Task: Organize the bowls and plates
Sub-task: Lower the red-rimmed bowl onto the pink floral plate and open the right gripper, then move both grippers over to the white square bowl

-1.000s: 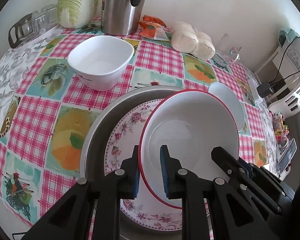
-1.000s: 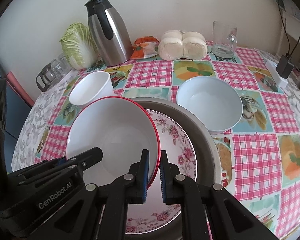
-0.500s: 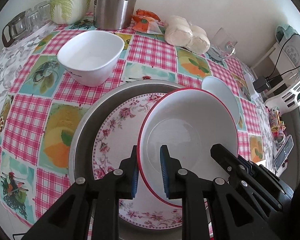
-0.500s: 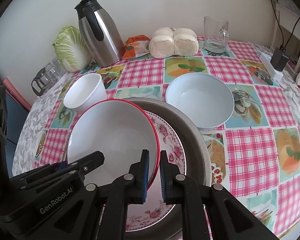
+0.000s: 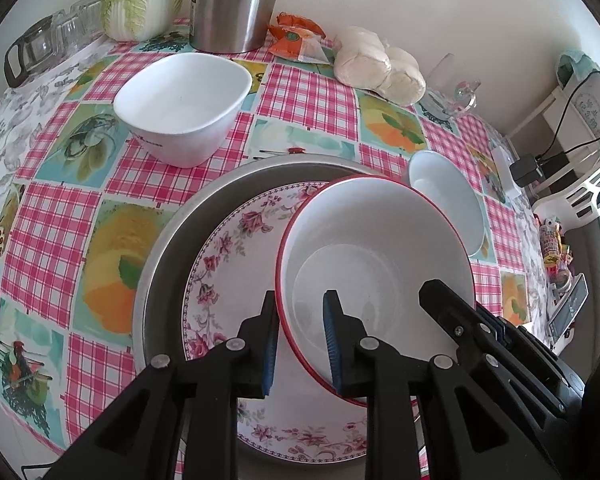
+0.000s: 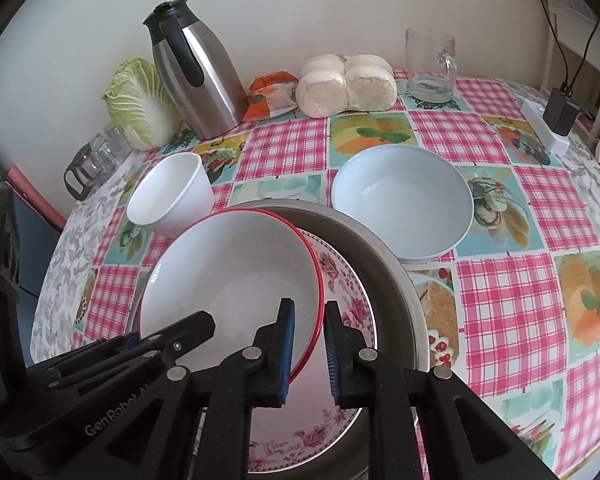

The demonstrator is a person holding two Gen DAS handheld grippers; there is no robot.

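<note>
A white bowl with a red rim is held over a floral plate that lies in a grey metal dish. My left gripper is shut on the bowl's left rim. My right gripper is shut on its right rim. A white square bowl stands at the back left. A pale blue round bowl stands to the right of the dish.
At the back stand a steel thermos jug, a cabbage, an orange packet, wrapped buns and a glass mug. Glass cups sit at the far left. A power strip lies at the right edge.
Both grippers have kept their hold on the red-rimmed bowl. The bowl has drifted slightly over the floral plate and the views have shifted a little.
</note>
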